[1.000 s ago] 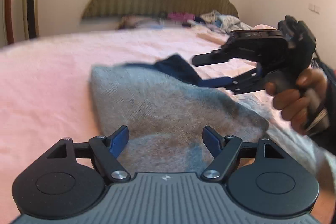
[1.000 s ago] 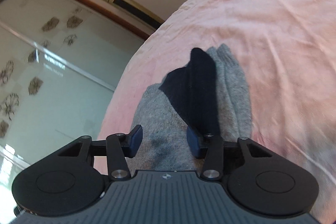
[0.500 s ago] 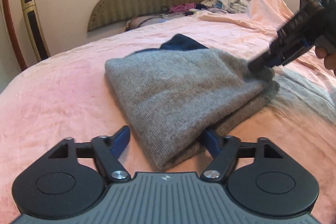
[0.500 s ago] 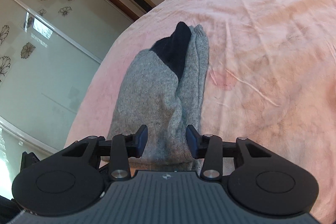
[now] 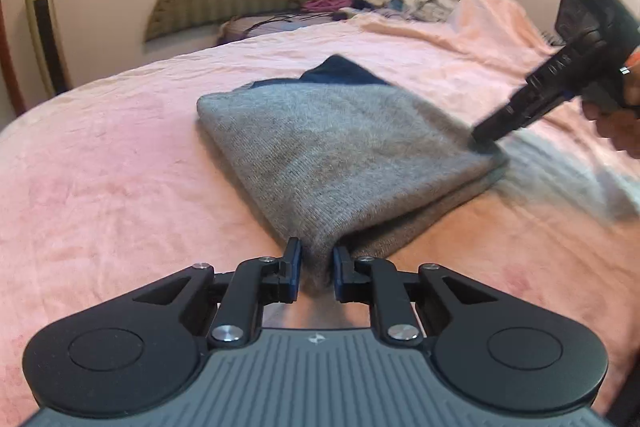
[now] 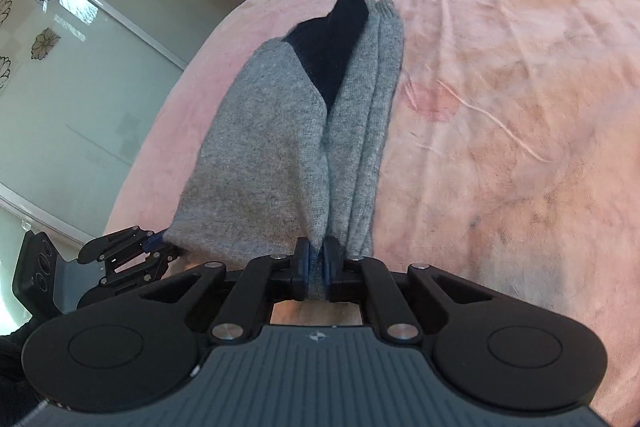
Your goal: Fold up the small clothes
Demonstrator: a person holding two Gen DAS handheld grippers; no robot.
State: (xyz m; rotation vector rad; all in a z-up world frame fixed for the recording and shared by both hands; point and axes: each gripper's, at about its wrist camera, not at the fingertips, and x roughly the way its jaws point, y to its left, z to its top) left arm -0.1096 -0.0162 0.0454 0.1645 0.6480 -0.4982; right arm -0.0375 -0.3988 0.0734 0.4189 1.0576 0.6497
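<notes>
A folded grey knitted garment with a dark navy part lies in the centre of the frame on the pink bed cover. The left gripper pinches its near corner at the lower centre. The right gripper is closed narrowly on another grey edge.

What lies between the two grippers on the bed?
Grey knit fabric: the folded grey garment spans from left gripper to right gripper, both pinching its edge, seen in the left wrist view.
</notes>
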